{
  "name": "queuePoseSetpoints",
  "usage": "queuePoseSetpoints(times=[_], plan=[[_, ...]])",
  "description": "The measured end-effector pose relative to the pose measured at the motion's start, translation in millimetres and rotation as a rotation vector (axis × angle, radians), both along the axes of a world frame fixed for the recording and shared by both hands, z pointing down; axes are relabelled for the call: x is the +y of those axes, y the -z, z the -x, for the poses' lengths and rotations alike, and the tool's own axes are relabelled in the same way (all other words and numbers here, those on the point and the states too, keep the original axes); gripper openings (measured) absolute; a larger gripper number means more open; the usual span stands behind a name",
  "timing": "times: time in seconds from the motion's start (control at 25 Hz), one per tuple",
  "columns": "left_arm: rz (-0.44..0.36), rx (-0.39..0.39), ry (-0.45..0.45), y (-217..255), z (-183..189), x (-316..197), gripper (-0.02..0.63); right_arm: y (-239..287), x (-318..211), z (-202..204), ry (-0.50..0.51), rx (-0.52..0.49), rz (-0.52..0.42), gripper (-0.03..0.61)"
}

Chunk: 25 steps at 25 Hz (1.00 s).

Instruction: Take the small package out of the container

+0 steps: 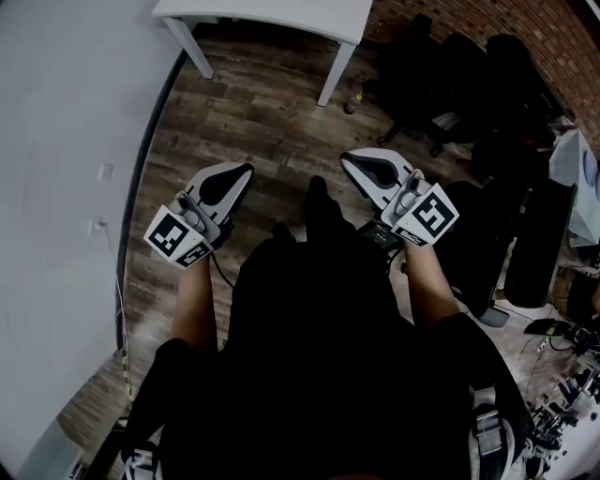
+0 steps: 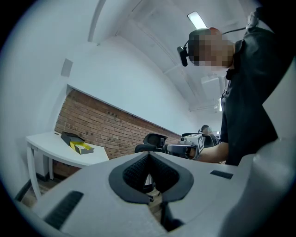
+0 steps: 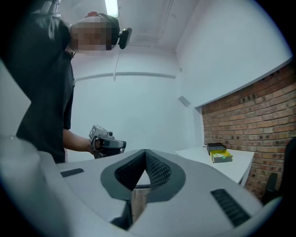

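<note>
A yellow open container [image 2: 82,147] sits on a white table [image 2: 55,148] by the brick wall, with a black box [image 2: 71,137] behind it. The right gripper view shows the same container [image 3: 222,157], black box [image 3: 216,148] and table [image 3: 231,169]. I cannot make out the small package at this distance. My left gripper [image 1: 247,170] and right gripper [image 1: 346,157] are held close to the body over the wooden floor, far from the table [image 1: 281,14]. The pads of both meet at the tips with nothing between them, as seen along the left gripper [image 2: 149,153] and the right gripper [image 3: 145,151].
Several black office chairs [image 1: 450,75] stand at the right by the brick wall [image 1: 562,37]. A white wall [image 1: 56,187] runs along the left. Cables and gear lie on the floor at the lower right [image 1: 562,394].
</note>
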<state>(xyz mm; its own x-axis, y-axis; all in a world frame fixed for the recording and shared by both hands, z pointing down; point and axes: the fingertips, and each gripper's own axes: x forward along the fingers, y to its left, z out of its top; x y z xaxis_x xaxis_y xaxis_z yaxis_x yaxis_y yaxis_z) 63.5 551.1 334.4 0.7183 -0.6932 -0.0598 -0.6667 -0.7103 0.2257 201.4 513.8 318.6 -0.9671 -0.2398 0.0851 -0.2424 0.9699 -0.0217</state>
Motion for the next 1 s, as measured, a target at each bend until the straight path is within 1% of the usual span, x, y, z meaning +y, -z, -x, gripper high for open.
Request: queuePoseSetpoints(times=[0.32, 0.48, 0.64, 0.8, 1.0], plan=[[0.006, -0.060, 0.005, 7, -12, -65, 0.014, -6, -68, 2, 0.041, -0.039, 0.013, 0.005], [0.018, -0.085, 0.019, 6, -20, -110, 0.014, -7, -117, -11, 0.043, -0.062, 0.009, 0.006], [0.012, -0.115, 0.016, 15, -34, -157, 0.014, -5, -170, -25, 0.027, -0.090, 0.013, 0.006], [0.020, -0.115, 0.038, 20, -43, -190, 0.014, -2, -203, -28, 0.070, -0.105, 0.014, 0.006], [0.039, -0.095, 0.104, 18, -36, -217, 0.014, -3, -238, -23, 0.120, -0.121, 0.013, 0.005]])
